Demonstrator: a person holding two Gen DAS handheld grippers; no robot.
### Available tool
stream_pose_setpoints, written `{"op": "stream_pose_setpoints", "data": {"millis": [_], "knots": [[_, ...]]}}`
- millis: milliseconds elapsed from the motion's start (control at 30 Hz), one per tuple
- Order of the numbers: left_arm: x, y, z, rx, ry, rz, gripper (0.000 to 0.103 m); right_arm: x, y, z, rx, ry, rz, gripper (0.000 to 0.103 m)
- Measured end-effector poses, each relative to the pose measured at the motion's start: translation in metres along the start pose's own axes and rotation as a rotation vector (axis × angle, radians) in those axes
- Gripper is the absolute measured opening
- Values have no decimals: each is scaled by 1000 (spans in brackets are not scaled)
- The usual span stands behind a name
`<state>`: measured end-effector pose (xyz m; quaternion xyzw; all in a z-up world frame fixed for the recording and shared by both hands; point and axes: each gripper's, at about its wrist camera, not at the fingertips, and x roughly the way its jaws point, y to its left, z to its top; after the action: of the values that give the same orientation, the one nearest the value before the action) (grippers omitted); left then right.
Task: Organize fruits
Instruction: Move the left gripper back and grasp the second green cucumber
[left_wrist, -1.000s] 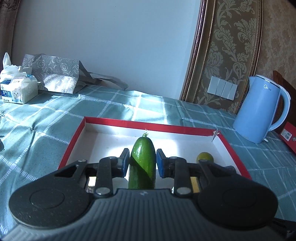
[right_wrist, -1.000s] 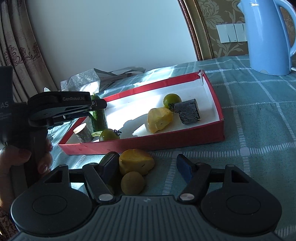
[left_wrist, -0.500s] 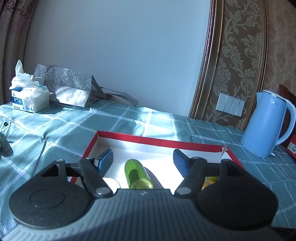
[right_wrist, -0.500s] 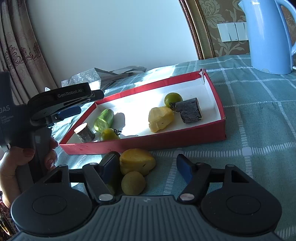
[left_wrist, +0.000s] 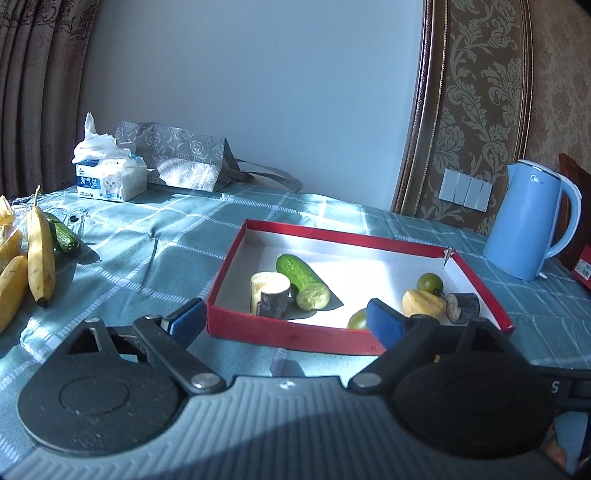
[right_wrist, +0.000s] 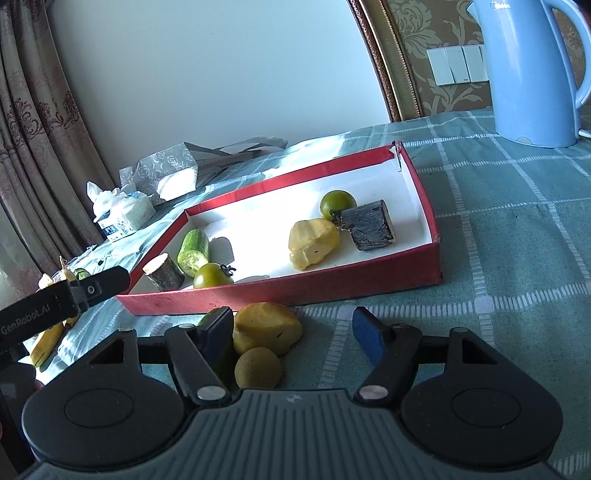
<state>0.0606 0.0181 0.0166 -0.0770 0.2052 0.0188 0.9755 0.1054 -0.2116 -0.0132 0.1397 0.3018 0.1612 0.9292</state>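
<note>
Hard sunlight blowing out red box (left_wrist: 291, 336) floor, sharp shadows, dim foreground, fisheye bending at edges, focus crisp.

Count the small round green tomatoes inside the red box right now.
2. One green tomato sits toward the far right end, touching the dark block. The other green tomato lies by the near wall, next to the cut cucumber. None looks hidden.
</note>
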Motion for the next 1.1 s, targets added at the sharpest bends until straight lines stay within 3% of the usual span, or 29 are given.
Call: {"op": "stream_pose_setpoints", "data": {"millis": [100, 200, 333, 467, 600, 933, 1100], "knots": [[-4, 5, -12, -22, 44, 2, 93, -3, 2, 0, -16, -12, 9, 71], [-10, 14, -21, -74, 74, -47, 93, -7, 5, -1, -43, -15, 36, 70], [-13, 17, -32, -71, 92, -61, 93, -16, 11, -13, -92, 15, 10, 58], [-15, 11, -34, -33, 77, -50, 93, -15, 10, -18, -90, 21, 11, 50], [-16, 8, -33, -17, 75, -55, 98, -11, 12, -18, -102, 23, 17, 49], [-15, 9, -32, -26, 81, -44, 103, -11, 21, -21, -160, 39, 9, 26], [-16, 2, -29, -19, 70, -64, 103, -16, 15, -20, -151, 24, -29, 26]]}}
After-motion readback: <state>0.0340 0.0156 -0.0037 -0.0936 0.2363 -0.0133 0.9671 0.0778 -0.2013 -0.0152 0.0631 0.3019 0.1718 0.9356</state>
